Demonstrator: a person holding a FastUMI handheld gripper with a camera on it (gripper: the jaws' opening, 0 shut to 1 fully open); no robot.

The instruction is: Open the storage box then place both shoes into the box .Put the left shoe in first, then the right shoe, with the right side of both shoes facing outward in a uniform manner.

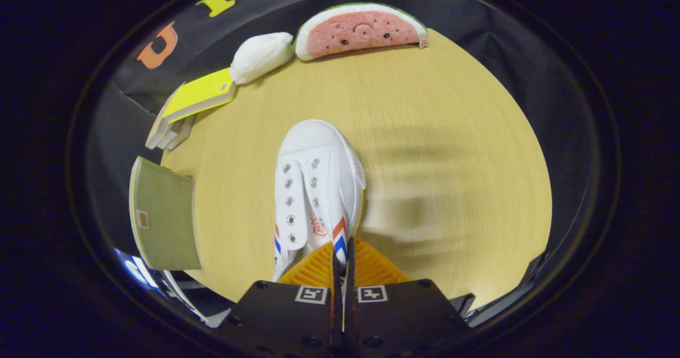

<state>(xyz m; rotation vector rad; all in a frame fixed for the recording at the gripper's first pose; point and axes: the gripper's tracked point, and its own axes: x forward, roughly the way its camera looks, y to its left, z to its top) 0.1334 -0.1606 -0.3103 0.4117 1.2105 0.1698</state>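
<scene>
A white canvas shoe with red and blue side stripes and no laces points away from me, toe toward the far side of the wooden table. My gripper is shut on the shoe's right side wall near the heel opening, with both fingers pressed on the thin canvas. The shoe seems to hang just above the tabletop; its heel is hidden behind the fingers. An olive-green box lid or panel stands to the left of the shoe at the table's edge.
A watermelon-slice plush and a white plush lie at the table's far edge. A stack of books with a yellow cover sits at the far left. Bare tabletop stretches right of the shoe.
</scene>
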